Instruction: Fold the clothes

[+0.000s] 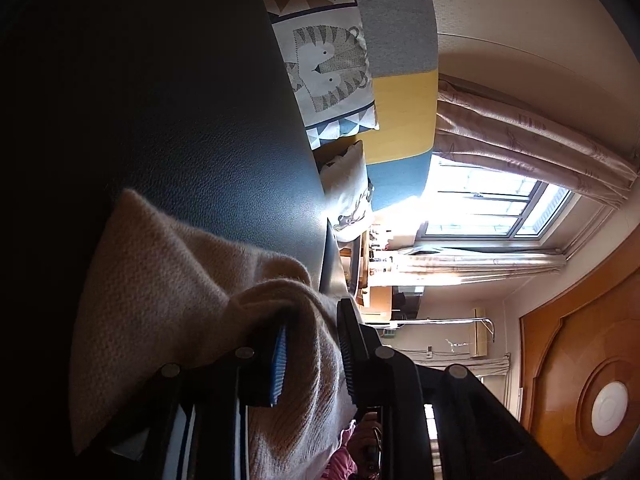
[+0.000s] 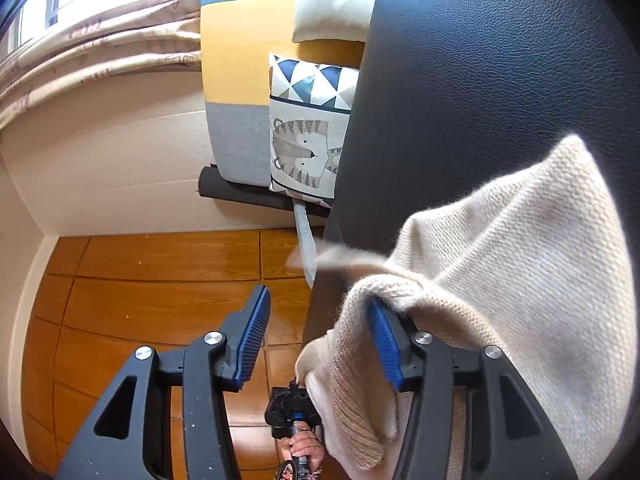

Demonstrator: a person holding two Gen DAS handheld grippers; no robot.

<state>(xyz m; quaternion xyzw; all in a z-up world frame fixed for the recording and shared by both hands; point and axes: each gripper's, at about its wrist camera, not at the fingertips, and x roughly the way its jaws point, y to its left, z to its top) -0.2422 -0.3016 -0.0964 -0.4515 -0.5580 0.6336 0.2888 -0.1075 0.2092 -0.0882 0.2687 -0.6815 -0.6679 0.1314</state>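
Note:
A cream knitted sweater lies folded on a black leather surface, its edge hanging over the side. My left gripper has its jaws partly apart. A bunch of the knit lies between them and drapes over the blue-padded finger. In the right wrist view the sweater hangs over the right-hand finger of my right gripper. That gripper stands open, its other pad free above the floor.
Past the black leather surface stand patterned cushions against a blue, yellow and grey backrest. Wooden floor lies beside it. A person's hand holds a gripper handle below. Curtains and a bright window are behind.

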